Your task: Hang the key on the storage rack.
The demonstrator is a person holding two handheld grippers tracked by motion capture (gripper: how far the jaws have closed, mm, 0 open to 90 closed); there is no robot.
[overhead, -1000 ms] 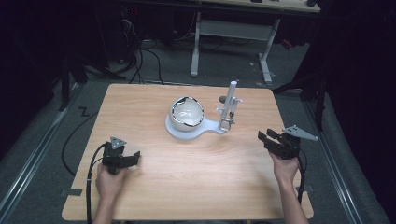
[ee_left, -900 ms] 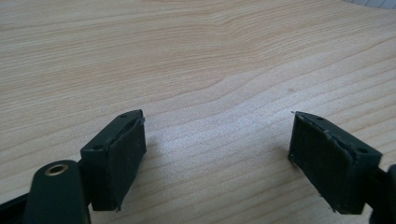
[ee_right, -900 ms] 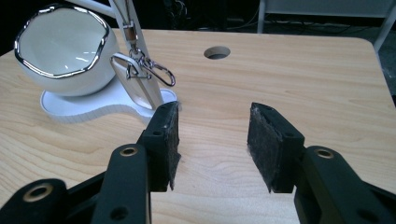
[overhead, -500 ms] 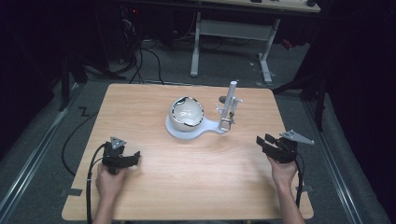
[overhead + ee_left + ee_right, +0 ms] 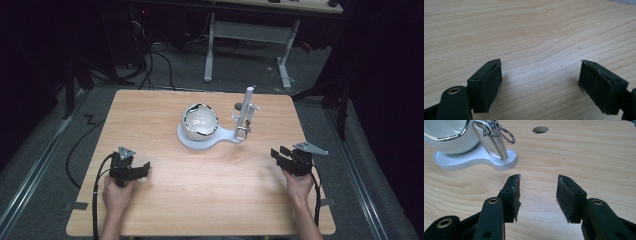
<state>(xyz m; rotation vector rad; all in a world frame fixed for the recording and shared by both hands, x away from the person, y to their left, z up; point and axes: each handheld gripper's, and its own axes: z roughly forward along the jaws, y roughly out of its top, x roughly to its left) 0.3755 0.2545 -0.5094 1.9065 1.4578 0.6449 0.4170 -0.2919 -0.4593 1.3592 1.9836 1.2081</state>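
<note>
A round white bowl with a shiny silver rim (image 5: 200, 121) sits on a flat white stand (image 5: 192, 142) near the far edge of the light wooden tabletop (image 5: 210, 190). A silver post (image 5: 245, 112) stands just beside the bowl. The left gripper (image 5: 142, 169) rests near the left edge, jaws wide apart, holding nothing. The right gripper (image 5: 278, 154) is near the right edge, jaws apart too, holding nothing.

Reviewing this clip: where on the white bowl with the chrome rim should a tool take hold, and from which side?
Probably the chrome rim of the white bowl, one jaw inside and one outside, coming from above on the near or left side. The round wall looks too wide for the jaws, while the rim is thin and open upward. The upright chrome post stands close on the bowl's right, both on one flat white base, so that side is crowded.
</note>
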